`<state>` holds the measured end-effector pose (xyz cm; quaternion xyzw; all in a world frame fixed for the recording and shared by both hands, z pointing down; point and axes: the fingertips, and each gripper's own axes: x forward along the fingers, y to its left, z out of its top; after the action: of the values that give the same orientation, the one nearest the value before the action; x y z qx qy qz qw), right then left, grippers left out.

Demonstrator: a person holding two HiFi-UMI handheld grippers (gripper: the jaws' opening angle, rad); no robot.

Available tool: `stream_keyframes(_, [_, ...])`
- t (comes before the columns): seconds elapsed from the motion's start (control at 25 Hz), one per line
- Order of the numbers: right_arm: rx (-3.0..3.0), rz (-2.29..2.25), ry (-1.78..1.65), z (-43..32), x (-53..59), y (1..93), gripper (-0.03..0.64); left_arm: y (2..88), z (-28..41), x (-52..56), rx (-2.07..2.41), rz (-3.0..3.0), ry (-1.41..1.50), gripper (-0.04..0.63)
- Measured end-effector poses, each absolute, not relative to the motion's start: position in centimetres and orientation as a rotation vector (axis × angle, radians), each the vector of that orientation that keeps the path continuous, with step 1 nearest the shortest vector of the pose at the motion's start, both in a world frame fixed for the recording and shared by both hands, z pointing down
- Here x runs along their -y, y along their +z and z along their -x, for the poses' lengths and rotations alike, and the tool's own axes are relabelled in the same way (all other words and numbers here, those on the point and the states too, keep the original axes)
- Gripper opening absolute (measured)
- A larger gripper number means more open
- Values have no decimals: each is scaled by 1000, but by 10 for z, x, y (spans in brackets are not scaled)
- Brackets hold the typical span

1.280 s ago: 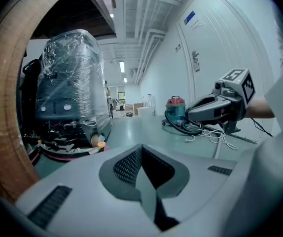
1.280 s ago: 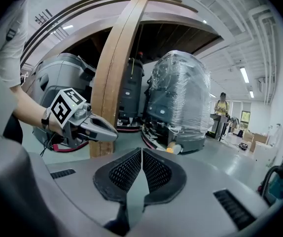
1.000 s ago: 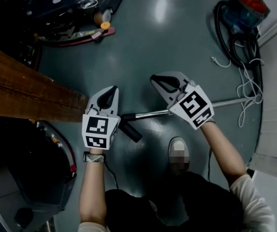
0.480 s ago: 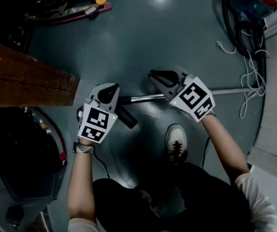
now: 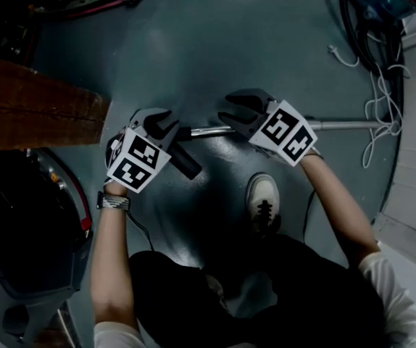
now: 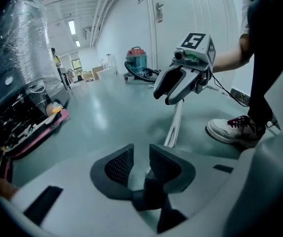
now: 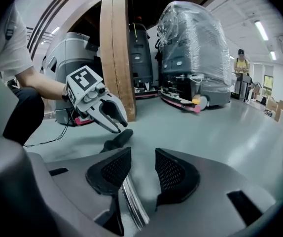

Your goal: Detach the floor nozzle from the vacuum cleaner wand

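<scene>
- Left gripper: has rolled since a second ago, its marker cube now tilted. Its jaws have moved from beside the black end piece to above the spot where that piece meets the chrome wand. The jaws stand a narrow gap apart with the pads not meeting. The black piece shows low in the gap; contact is not clear.
- Right gripper: has come closer to the wand. Its jaws are spread and the tube passes under one pad, ungripped.
- Wand: lies flat on the grey floor, still joined to the black end piece, which angles off toward the person.
- Shoe: on the floor just beside the wand, on the person's side, as before.
- Wooden beam: close beside the left gripper.
- White cord: looped across the wand's far end.
- Black hose: coiled by the red-topped vacuum canister, well apart from both grippers.
- Pink-edged tool: on the floor by the wrapped machine.
</scene>
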<state>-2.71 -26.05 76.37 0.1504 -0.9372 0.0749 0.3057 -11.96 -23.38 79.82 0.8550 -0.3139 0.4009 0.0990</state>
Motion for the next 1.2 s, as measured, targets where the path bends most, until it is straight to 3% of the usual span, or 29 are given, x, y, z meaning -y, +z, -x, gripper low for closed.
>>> stream_keyframes(0.2, [2448,-272,300,23,252,792,202,825,118,220,802,-2476,1260,142])
stream_keyframes(0.68, [2247,-45,250,7,226,856,213,878,116,196,567,-2411,1503,240])
stream_keyframes(1.2, [2082,54,174,6,212,896,211,906,119,195,541,-2361,1515,247])
